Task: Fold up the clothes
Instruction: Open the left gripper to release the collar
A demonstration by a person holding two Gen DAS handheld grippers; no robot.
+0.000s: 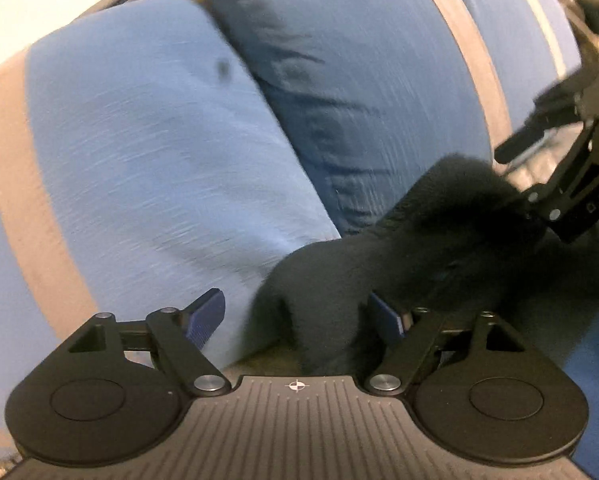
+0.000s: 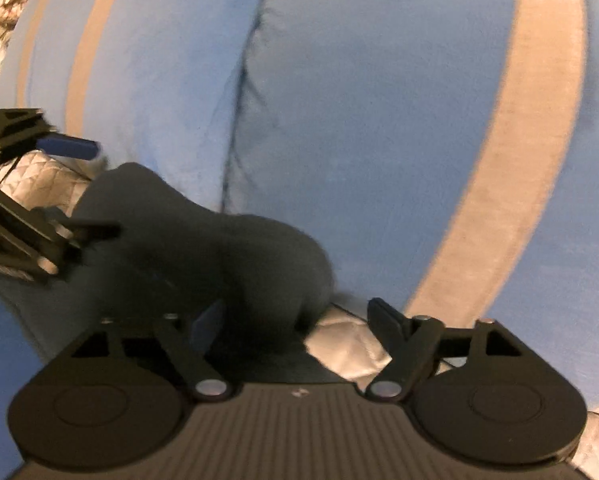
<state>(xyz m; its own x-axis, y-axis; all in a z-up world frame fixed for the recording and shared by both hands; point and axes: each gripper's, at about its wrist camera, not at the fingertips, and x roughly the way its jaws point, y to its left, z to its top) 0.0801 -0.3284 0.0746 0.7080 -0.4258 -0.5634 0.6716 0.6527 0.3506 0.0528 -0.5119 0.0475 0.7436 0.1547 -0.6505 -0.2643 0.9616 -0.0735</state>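
Blue bedding [image 2: 359, 120] with tan stripes fills the background. A dark garment [image 1: 379, 272] is bunched at six o'clock between both wide-spread tongs, left [image 1: 299, 320] and right [image 2: 299, 320]. Opposite edges should be gripped evenly before any fold is made.

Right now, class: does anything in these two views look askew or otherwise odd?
Yes: the dark garment is bunched in a lump on the blue striped bedding, not flat. It lies between the open fingers of the left gripper and right gripper. Blur hides detail.
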